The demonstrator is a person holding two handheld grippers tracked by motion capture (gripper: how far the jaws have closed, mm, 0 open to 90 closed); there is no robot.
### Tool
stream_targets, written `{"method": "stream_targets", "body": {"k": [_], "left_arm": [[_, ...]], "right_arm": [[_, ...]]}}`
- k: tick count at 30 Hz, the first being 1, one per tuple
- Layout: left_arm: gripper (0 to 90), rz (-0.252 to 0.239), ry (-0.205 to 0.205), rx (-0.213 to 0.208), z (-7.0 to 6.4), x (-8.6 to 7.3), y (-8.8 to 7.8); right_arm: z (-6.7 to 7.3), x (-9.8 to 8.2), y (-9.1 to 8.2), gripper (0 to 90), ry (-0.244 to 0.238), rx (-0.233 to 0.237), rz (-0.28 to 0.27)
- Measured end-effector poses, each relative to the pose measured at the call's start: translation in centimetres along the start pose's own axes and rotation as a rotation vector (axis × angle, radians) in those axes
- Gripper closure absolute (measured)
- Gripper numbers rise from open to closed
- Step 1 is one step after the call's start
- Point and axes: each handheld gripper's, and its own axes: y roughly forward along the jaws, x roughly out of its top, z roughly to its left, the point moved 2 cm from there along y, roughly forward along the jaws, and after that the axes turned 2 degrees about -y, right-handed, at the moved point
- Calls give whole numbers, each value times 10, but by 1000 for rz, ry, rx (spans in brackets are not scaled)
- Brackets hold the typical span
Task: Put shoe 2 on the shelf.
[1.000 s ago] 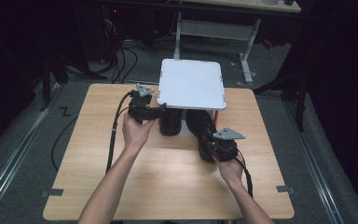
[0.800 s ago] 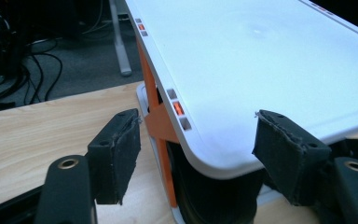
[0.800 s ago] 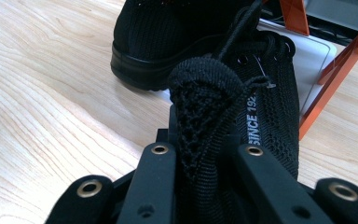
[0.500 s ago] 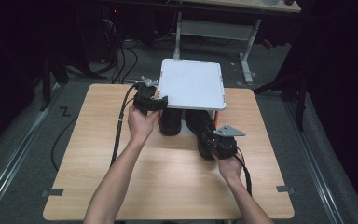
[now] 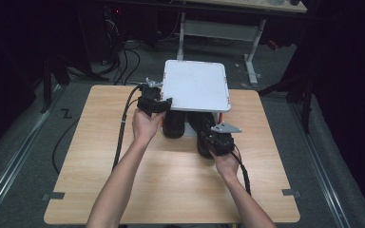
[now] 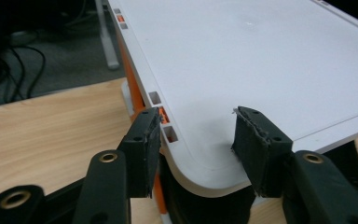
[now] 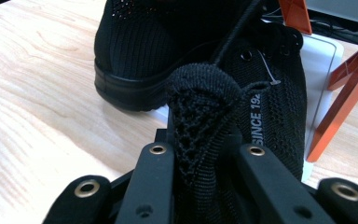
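A white rack top (image 5: 195, 85) on orange legs (image 7: 340, 93) stands at the table's far side, with two black knit shoes under its near edge. My left gripper (image 5: 159, 102) is at the rack's near-left corner. Its jaws have just been closing and straddle that corner (image 6: 200, 158): one pad (image 6: 144, 140) is beside the side edge, the other pad (image 6: 256, 140) is over the top surface, and no squeeze is evident. My right gripper (image 7: 205, 154) is shut on the heel collar of the right shoe (image 7: 270, 102). The left shoe (image 7: 140, 46) lies beside it.
The wooden table (image 5: 95, 156) has bare surface in front of the shoes and on both sides. A white base plate (image 7: 324, 51) lies under the rack. Cables (image 5: 123, 137) trail from the grippers. Beyond the table are a dark floor and a desk frame (image 5: 218, 28).
My right gripper has shifted a little left and away with the right shoe, toward the rack. My left gripper has edged slightly closer to the rack's corner.
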Motion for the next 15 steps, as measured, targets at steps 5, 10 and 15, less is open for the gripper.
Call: {"method": "stream_targets", "body": {"k": [5,10,15], "left_arm": [[507,-9,28,-1,-1,-2,-1],[505,2,-6,-4,0,0,0],[504,4,-10,-7,1,0,0]], "right_arm": [[-2,-1,10,811,11,-7,16],[-6,4,19,809,16,-19,21],[-12,6,28,809,29,-33,20]]}}
